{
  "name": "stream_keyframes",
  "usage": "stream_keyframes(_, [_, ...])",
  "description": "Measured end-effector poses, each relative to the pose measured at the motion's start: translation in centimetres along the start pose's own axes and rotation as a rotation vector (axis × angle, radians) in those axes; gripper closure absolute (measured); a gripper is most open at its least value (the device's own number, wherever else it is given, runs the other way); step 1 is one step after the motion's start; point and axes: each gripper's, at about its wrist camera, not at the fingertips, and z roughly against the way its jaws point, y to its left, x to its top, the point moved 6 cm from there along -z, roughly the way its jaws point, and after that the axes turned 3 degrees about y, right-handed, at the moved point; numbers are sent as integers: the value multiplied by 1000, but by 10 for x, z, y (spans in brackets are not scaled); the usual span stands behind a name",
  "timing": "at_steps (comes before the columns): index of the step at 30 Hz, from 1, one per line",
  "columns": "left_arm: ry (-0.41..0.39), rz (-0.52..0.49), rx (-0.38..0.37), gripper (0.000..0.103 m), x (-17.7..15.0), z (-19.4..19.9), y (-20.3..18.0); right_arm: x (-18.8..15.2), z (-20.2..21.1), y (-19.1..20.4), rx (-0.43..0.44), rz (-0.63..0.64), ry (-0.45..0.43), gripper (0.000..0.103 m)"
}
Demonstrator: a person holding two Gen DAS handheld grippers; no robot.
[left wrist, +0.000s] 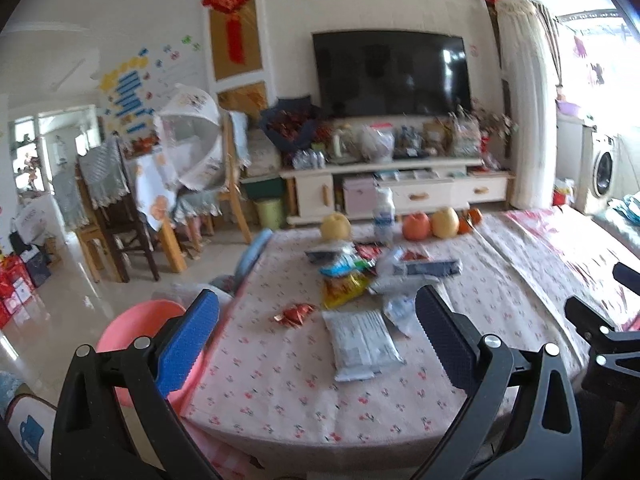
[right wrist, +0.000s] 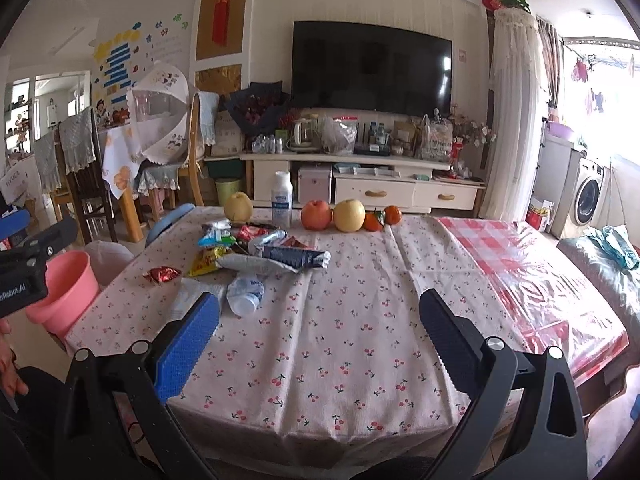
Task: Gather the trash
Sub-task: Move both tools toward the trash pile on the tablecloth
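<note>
Both the left gripper [left wrist: 316,320] and right gripper [right wrist: 320,320] hang with jaws apart, empty. Just ahead of the left lies a grey-white snack wrapper [left wrist: 362,344]: probably light, crinkly, slippery; pinch one edge.

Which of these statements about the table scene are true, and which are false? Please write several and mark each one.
1. Both grippers, left and right, have open jaws and hold nothing. True.
2. The pink bin stands on the table. False: it stands beside the table's left edge, lower than the top.
3. The fruit lies along the far edge. True.
4. The wrappers are already in the bin. False: they lie on the tablecloth.
5. The television shows a picture. False: its screen is dark.
</note>
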Motion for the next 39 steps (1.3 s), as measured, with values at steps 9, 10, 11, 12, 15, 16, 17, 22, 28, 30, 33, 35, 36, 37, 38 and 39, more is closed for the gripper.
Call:
stream_keyframes(9, [120, -27, -45, 4, -25, -44, -14, -20, -40, -6, -20, 1, 63, 5])
stream_keyframes(10, [132, -23, -52, 4, -28, -49, -14, -22, -45, -7, -22, -2, 73, 5])
stream_keyframes(11, [147, -18, -57, 4, -31, -55, -14, -24, -50, -9, -26, -5, 81, 5])
stream_keyframes(12, [155, -15, -57, 4, -34, -59, -15, -25, -54, -11, -31, -7, 86, 5])
stream_keyframes(15, [186, -17, -63, 4, -41, -73, -19, -29, -63, -16, -38, -12, 97, 5])
stream_keyframes(16, [194, -18, -66, 4, -43, -77, -20, -29, -66, -17, -39, -15, 101, 5])
stream_keyframes(17, [206, -17, -69, 4, -45, -81, -21, -30, -70, -18, -40, -17, 105, 5])
stream_keyframes(22, [235, -13, -86, 4, -52, -96, -27, -34, -81, -19, -47, -6, 118, 5])
stream_keyframes(28, [282, 11, -109, 4, -59, -115, -30, -38, -89, -19, -55, 15, 126, 5])
stream_keyframes(30, [292, 16, -112, 4, -61, -119, -30, -39, -92, -20, -57, 15, 130, 5])
stream_keyframes(33, [304, 18, -115, 4, -63, -126, -31, -39, -96, -21, -61, 14, 139, 5])
stream_keyframes(35, [311, 20, -117, 4, -63, -130, -32, -41, -100, -23, -64, 14, 147, 5])
stream_keyframes(36, [315, 22, -118, 4, -64, -133, -33, -41, -101, -23, -65, 13, 150, 5])
stream_keyframes(37, [319, 24, -118, 4, -64, -135, -33, -42, -102, -23, -66, 13, 152, 5])
stream_keyframes(38, [325, 25, -118, 4, -65, -138, -34, -42, -104, -23, -67, 15, 155, 5])
stream_keyframes(39, [331, 24, -118, 4, -65, -142, -35, -42, -105, -23, -68, 16, 156, 5])
